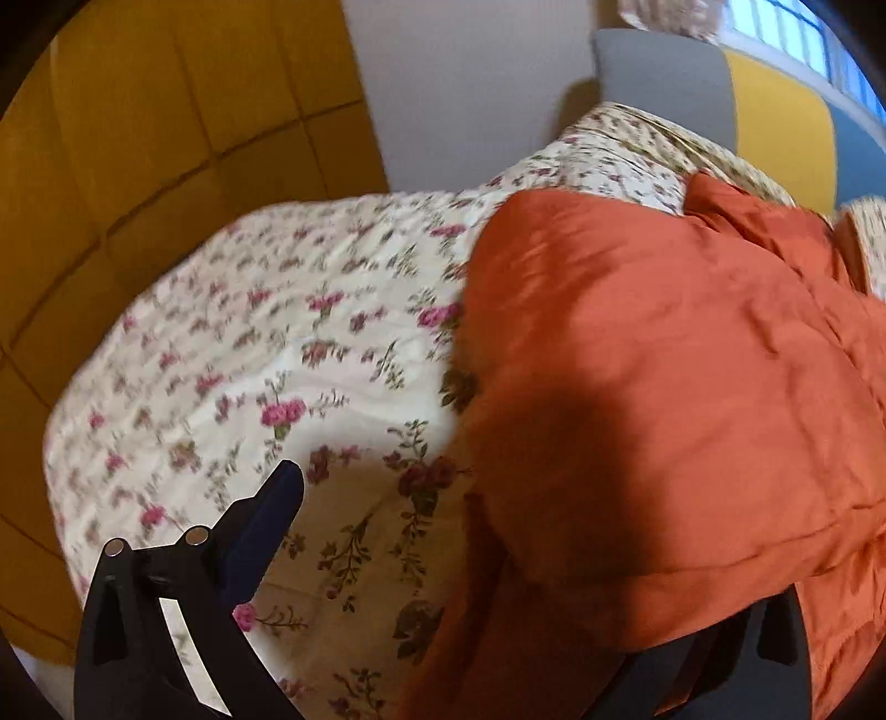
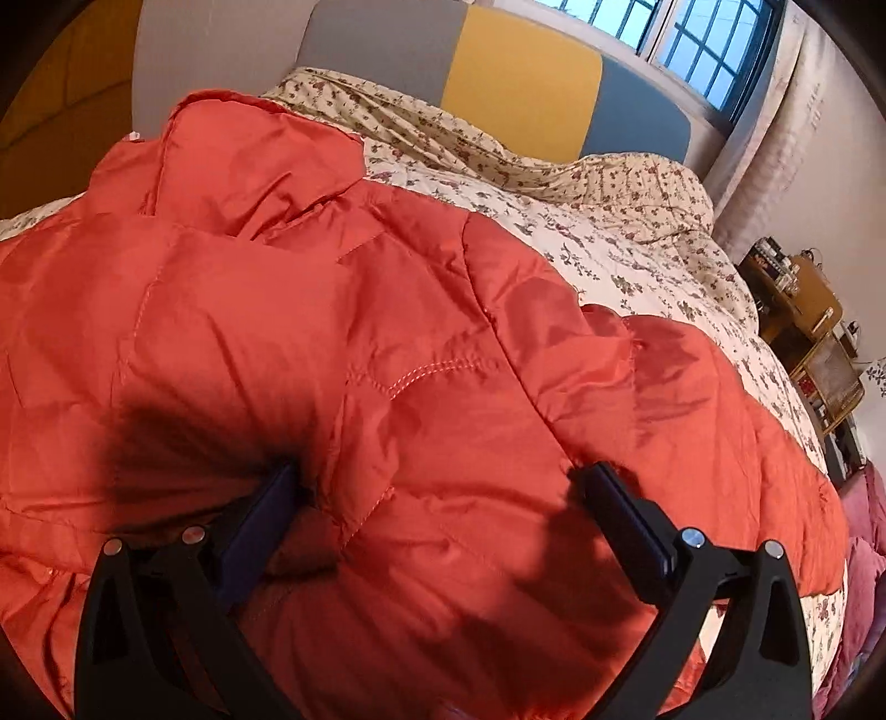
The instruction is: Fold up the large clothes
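Note:
A large orange quilted jacket (image 2: 387, 343) lies on a floral bedspread (image 2: 637, 243). In the right wrist view my right gripper (image 2: 443, 487) is open, its two fingers pressed into the jacket's puffy fabric with a bulge of it between them. In the left wrist view the jacket (image 1: 664, 387) fills the right side. My left gripper (image 1: 498, 554) is open: its left finger (image 1: 266, 531) is over the bedspread (image 1: 249, 360), its right finger is hidden under the jacket's edge.
A grey, yellow and blue headboard (image 2: 520, 83) stands at the far end of the bed, with a barred window (image 2: 692, 39) above. A wooden shelf unit (image 2: 808, 332) stands at the right. A yellow panelled wall (image 1: 138, 138) runs along the left.

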A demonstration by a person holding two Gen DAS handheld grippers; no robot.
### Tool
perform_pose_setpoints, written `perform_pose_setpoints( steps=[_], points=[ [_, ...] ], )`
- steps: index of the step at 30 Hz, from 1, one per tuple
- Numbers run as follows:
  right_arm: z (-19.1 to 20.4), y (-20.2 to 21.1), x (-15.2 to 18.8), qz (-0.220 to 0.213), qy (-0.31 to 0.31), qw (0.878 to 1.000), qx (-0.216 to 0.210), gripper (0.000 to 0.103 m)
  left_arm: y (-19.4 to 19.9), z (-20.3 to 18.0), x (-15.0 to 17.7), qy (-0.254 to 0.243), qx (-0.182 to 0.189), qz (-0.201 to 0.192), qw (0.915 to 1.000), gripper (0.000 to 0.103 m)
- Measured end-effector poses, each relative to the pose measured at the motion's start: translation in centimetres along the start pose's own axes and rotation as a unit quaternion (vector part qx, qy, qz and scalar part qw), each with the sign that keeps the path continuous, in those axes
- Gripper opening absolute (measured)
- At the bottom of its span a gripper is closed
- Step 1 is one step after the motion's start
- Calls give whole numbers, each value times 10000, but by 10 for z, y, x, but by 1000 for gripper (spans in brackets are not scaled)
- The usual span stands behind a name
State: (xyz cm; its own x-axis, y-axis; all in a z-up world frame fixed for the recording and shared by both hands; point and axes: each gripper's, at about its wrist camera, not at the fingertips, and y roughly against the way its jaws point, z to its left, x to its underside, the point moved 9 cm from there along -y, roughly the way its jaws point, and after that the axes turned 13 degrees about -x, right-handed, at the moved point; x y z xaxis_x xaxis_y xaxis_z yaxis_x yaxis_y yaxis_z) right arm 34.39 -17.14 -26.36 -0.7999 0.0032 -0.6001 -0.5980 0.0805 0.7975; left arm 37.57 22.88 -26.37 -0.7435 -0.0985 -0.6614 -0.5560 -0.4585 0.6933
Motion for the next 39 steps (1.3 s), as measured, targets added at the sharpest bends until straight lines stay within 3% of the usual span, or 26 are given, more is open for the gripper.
perform_pose_setpoints(
  steps=[2, 5, 9, 12, 14, 17, 19, 20, 24, 26, 28, 30, 32, 36, 39],
  points=[
    [1, 0, 1, -49, 48, 10000, 71, 101, -9, 5, 4, 342, 281, 230, 9988, 100],
    [1, -1, 1, -64, 62, 9999, 80, 101, -21, 13, 11, 959, 997, 646, 9883, 100],
    [1, 0, 2, -91, 8, 10000, 18, 101, -16, 23, 12, 1213, 1452, 661, 9797, 100],
    [2, 1, 2, -116, -10, 9999, 14, 101, -6, 26, 16, 1070, 1340, 642, 9831, 100],
    [2, 2, 2, -129, -19, 9999, 11, 101, 8, 31, 20, 752, 1052, 459, 9905, 100],
    [3, 4, 2, -162, 27, 9998, 83, 101, 22, 48, 28, 457, 208, 287, 9983, 100],
    [3, 4, 2, -179, 44, 9998, 111, 101, 38, 63, 26, 584, -412, -39, 9974, 100],
    [3, 4, 2, -181, 40, 9998, 107, 101, 47, 64, 21, 674, -467, -240, 9963, 100],
    [2, 4, 1, -188, 28, 9998, 94, 101, 87, 28, -6, 627, 32, -946, 9935, 100],
    [2, 4, 2, -187, 25, 9998, 88, 101, 91, -5, -23, 365, 302, -1012, 9937, 100],
    [2, 4, 2, -193, 19, 9998, 84, 101, 79, -29, -33, 156, 243, -998, 9946, 100],
    [3, 5, 2, -203, 26, 9998, 88, 101, 54, -40, -36, -63, -128, -887, 9960, 100],
    [4, 5, 3, -214, 23, 9997, 70, 101, 28, -44, -30, -196, -202, -651, 9975, 100],
    [7, 0, 2, -178, 38, 9998, 38, 101, -5, -47, -13, 185, 517, -56, 9985, 100],
    [7, -1, 1, -182, 27, 9998, 22, 101, -12, -51, -9, 296, 730, 182, 9967, 100]
  ],
)
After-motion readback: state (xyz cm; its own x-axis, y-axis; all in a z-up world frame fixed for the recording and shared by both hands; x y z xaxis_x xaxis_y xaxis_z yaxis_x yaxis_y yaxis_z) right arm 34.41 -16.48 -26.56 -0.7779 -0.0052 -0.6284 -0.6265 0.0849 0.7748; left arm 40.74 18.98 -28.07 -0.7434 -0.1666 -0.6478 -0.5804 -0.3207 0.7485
